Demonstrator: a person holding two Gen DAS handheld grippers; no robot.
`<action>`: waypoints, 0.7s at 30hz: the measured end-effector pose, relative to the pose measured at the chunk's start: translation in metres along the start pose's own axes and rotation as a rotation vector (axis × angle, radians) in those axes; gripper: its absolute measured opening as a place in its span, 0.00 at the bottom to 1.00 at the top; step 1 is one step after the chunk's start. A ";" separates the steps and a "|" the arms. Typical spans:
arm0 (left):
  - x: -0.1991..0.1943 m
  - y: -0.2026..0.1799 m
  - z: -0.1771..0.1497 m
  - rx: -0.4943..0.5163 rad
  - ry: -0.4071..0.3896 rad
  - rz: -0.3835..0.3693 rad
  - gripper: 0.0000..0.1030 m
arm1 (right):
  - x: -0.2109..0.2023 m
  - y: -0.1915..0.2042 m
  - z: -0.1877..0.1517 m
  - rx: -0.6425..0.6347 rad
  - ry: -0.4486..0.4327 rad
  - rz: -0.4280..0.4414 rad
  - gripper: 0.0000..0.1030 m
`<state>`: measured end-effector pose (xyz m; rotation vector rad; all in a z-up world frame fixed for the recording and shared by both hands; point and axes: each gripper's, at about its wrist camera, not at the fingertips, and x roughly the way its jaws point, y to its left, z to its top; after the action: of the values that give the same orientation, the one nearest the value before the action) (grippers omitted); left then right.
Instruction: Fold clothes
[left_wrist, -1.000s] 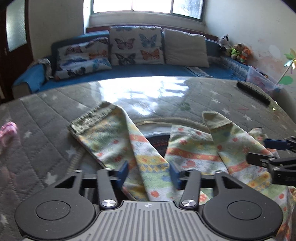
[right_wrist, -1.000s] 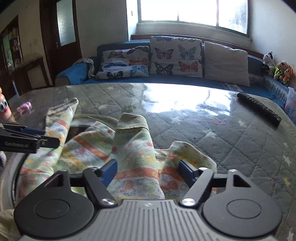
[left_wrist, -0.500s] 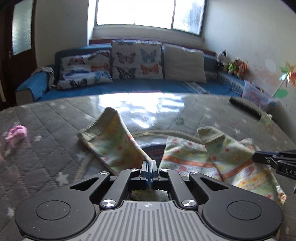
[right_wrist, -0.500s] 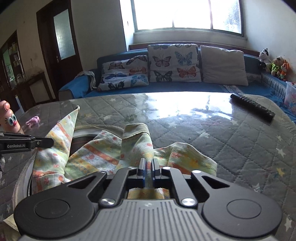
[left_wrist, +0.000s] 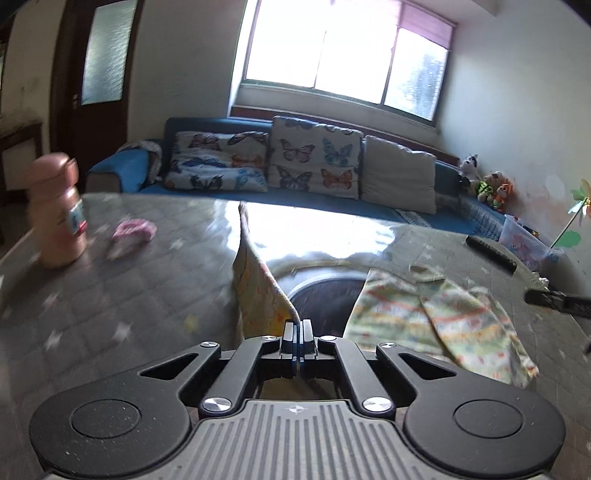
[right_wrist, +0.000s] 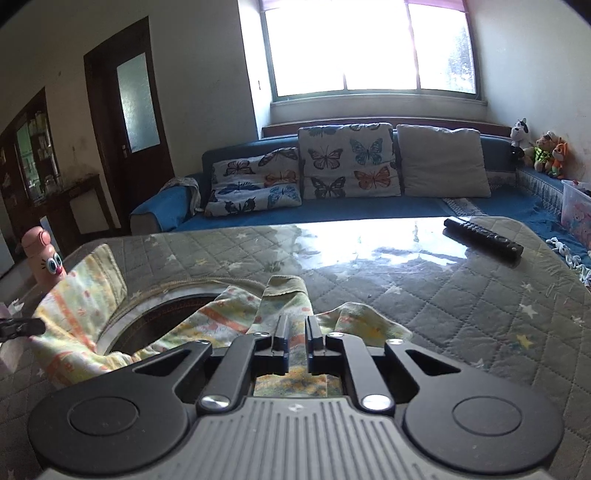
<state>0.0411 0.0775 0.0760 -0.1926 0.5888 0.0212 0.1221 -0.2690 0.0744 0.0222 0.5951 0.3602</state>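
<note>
Patterned trousers (left_wrist: 436, 325), small and of soft cotton-like cloth printed with orange, yellow and green bands, are spread over the quilted grey bench (left_wrist: 110, 295), partly across a dark round opening (left_wrist: 325, 295) at its middle. One leg is pinched in the left hand-held gripper (left_wrist: 297, 332), whose jaws are fully closed on the cloth, so that a taut ridge of fabric is drawn toward twelve o'clock. The right hand-held gripper (right_wrist: 295, 332) is seen with a narrow gap between its jaws, which are opening, and cloth is bunched between them; whether the pads bite cannot be told.

The step in hand is judged to be the lifting of both legs to lay the garment flat. A level, evenly spaced pull is called for next, clear of the opening.

A pink bottle (left_wrist: 55, 214) is stood at ten o'clock, a black remote control (right_wrist: 484, 238) at two o'clock.
</note>
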 end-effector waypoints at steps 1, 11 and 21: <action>-0.006 0.002 -0.007 -0.009 0.005 0.004 0.01 | 0.005 0.002 -0.001 -0.005 0.010 0.003 0.25; -0.024 0.012 -0.043 -0.062 0.072 0.048 0.01 | 0.095 0.018 -0.008 -0.086 0.145 0.005 0.39; -0.035 0.014 -0.043 -0.052 0.049 0.083 0.01 | 0.063 0.021 -0.005 -0.086 0.077 0.011 0.06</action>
<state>-0.0127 0.0841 0.0586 -0.2201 0.6454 0.1124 0.1606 -0.2282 0.0382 -0.0711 0.6555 0.3987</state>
